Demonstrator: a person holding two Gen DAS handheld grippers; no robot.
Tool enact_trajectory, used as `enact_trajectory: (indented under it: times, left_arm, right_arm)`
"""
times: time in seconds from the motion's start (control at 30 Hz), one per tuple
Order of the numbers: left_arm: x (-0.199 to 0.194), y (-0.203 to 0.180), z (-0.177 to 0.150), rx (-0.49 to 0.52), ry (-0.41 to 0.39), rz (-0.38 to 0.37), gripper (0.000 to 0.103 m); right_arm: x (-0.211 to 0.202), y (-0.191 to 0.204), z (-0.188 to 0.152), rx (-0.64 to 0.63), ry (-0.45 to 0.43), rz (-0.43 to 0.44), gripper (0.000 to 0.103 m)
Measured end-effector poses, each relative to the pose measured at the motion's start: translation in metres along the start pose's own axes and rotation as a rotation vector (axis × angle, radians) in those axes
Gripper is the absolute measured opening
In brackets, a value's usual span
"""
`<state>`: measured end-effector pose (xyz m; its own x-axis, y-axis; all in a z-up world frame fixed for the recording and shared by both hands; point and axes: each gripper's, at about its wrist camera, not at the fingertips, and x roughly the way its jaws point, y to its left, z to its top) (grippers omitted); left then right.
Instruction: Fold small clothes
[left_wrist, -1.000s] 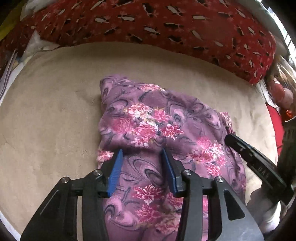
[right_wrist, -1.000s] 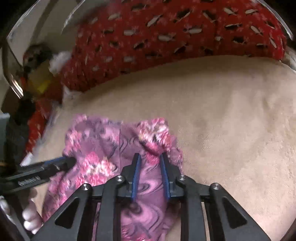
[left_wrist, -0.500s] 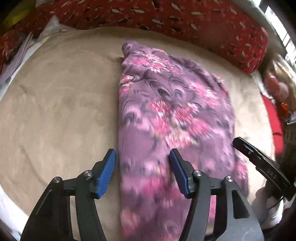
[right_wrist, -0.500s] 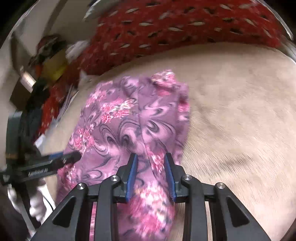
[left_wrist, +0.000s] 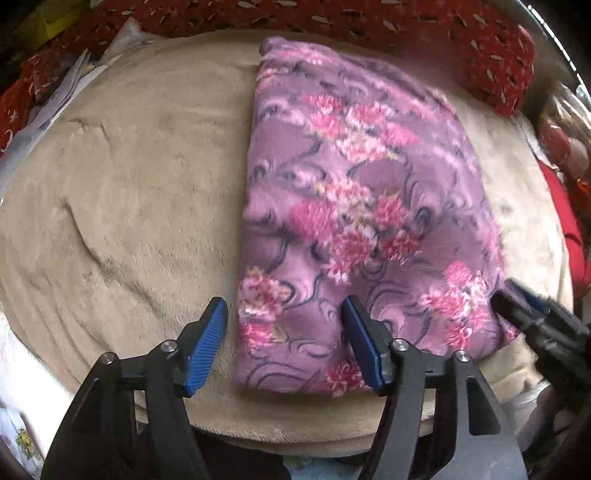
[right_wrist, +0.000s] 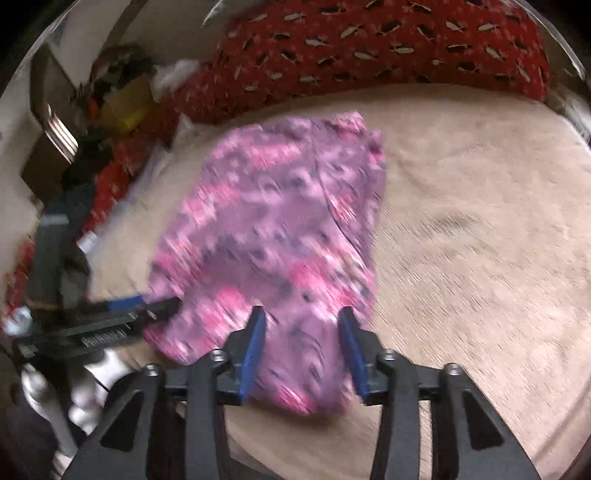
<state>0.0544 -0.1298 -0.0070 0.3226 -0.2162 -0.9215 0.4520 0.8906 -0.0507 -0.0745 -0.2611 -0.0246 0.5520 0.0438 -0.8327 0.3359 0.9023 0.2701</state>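
Lying flat, purple garment (left_wrist: 354, 206) under both opening jaws, unpinched.

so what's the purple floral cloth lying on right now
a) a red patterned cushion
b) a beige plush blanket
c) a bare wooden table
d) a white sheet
b: the purple floral cloth lies flat and folded on the beige plush blanket; the red patterned cushion sits behind it.
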Motion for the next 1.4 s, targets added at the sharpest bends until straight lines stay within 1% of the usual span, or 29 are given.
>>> enact_trajectory:
  times: [0.03, 0.1, 0.13, 0.17, 0.23, 0.3, 0.37, 0.5, 0.63, 0.7, 0.8, 0.9, 1.1, 1.23, 1.27, 1.3, 1.33, 1.4]
  left_arm:
    - [0.001, 0.000, -0.001, -0.010, -0.005, 0.010, 0.075]
    - [0.004, 0.004, -0.002, -0.040, -0.007, 0.016, 0.080]
    - [0.005, 0.009, -0.006, -0.053, -0.006, 0.013, 0.084]
    - [0.007, 0.012, -0.006, -0.068, -0.007, 0.011, 0.086]
    - [0.012, 0.012, -0.003, -0.078, -0.006, 0.009, 0.093]
    - [0.016, 0.015, -0.003, -0.088, -0.008, 0.015, 0.098]
    - [0.017, 0.015, -0.007, -0.107, -0.004, 0.009, 0.103]
    - [0.019, 0.018, -0.009, -0.114, -0.004, 0.000, 0.103]
    - [0.022, 0.018, -0.010, -0.117, -0.009, -0.010, 0.103]
    - [0.020, 0.020, -0.016, -0.119, -0.010, -0.018, 0.103]
    - [0.026, 0.035, -0.017, -0.121, -0.012, -0.028, 0.103]
    - [0.027, 0.037, -0.020, -0.121, -0.020, -0.033, 0.103]
    - [0.027, 0.038, -0.025, -0.112, -0.029, -0.037, 0.103]
    - [0.020, 0.035, -0.025, -0.099, -0.012, -0.049, 0.103]
    - [0.015, 0.037, -0.022, -0.096, -0.012, -0.067, 0.103]
    - [0.010, 0.038, -0.019, -0.095, -0.024, -0.079, 0.103]
    - [0.004, 0.040, -0.016, -0.095, -0.043, -0.086, 0.103]
    - [-0.009, 0.042, -0.002, -0.098, -0.087, -0.103, 0.103]
  right_arm:
    - [0.012, -0.005, -0.005, 0.013, 0.044, -0.024, 0.049]
    - [0.010, -0.017, -0.015, 0.091, -0.011, 0.034, 0.052]
    - [0.009, -0.020, -0.017, 0.116, -0.015, 0.043, 0.052]
    - [0.009, -0.021, -0.017, 0.126, -0.021, 0.041, 0.052]
    - [0.010, -0.017, -0.018, 0.107, -0.025, 0.027, 0.055]
    - [0.011, -0.013, -0.020, 0.093, -0.035, 0.026, 0.062]
    - [0.010, -0.005, -0.023, 0.088, -0.042, 0.020, 0.066]
    - [0.010, 0.003, -0.027, 0.092, -0.058, 0.002, 0.073]
    - [0.008, 0.004, -0.028, 0.132, -0.074, -0.006, 0.079]
    - [0.008, 0.006, -0.030, 0.145, -0.074, -0.013, 0.084]
    - [0.012, 0.013, -0.027, 0.140, -0.068, -0.044, 0.087]
    - [0.012, 0.016, -0.027, 0.117, -0.056, -0.058, 0.088]
    - [0.008, 0.012, -0.028, 0.095, -0.030, -0.040, 0.088]
    - [0.004, 0.009, -0.015, 0.121, 0.015, -0.061, 0.086]
    - [0.002, 0.007, -0.009, 0.136, 0.010, -0.064, 0.085]
    - [-0.003, 0.003, -0.003, 0.154, -0.014, -0.067, 0.085]
    - [-0.009, -0.002, 0.005, 0.176, -0.050, -0.072, 0.085]
    - [-0.014, -0.013, 0.020, 0.217, -0.083, -0.068, 0.087]
